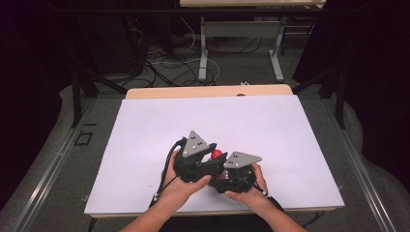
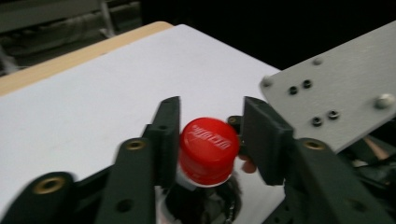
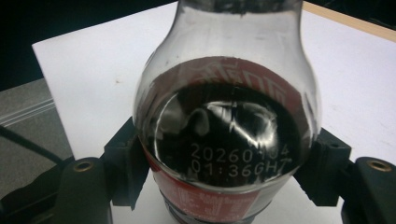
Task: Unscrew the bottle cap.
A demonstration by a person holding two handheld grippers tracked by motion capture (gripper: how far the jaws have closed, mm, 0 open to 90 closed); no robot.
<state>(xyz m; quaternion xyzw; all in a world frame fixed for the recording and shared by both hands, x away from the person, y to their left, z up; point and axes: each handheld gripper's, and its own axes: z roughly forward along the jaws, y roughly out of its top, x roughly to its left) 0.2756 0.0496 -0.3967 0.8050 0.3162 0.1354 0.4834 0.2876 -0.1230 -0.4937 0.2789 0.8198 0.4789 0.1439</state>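
One bottle of clear, rounded plastic, part full of dark liquid and wrapped in a red label with white print, stands near the middle of the white sheet's near edge; a stamped date code in pale dots shows on its shoulder. Its single cap is red, ribbed round the side and printed in white on top. The right gripper is clamped on the bottle's body, one blocky matte-black pad pressing each side at the label. The left gripper has its two black jaws either side of the cap: the one on the left of its view lies against the cap, the other stands just off it with a gap, so there is no squeeze. Two grey three-cornered plates with small screws top the grippers. The smooth sheet covers a pale wooden table, whose bare strip shows along the far edge
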